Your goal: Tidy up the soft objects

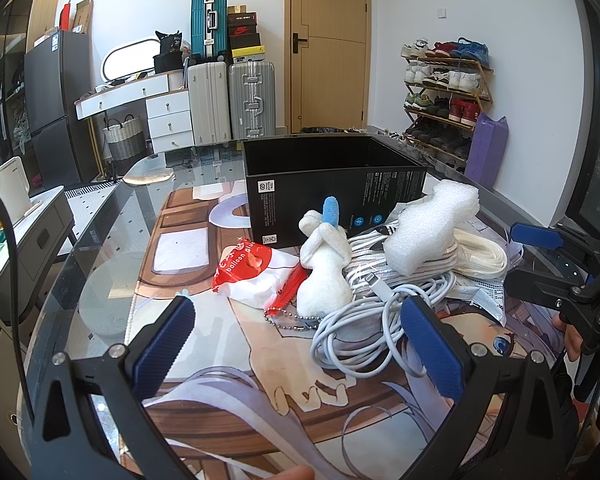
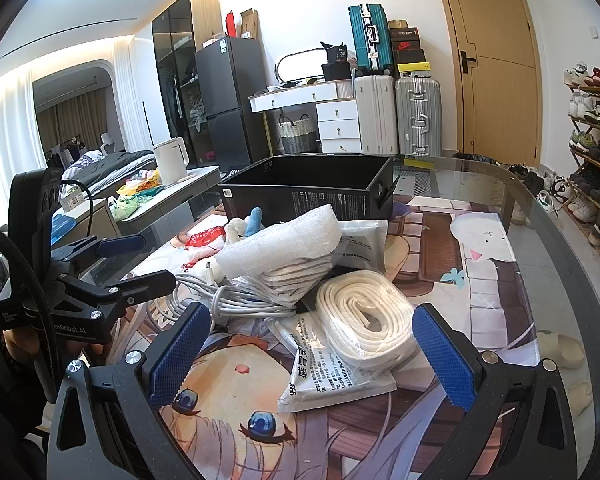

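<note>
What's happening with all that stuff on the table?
A person is holding a pair of tongs in each hand, and both are open and empty. The left tongs point at a white plush toy and a tangle of white cable. The right tongs hover by a coiled white strap. A white foam piece lies on the pile. The black box behind looks empty.

A lived-in home: suitcases, shoe rack, fridge, bed.

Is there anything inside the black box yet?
No, in the right wrist view the black box stands open and what shows of its inside is bare, while the foam piece lies in front of it.
</note>
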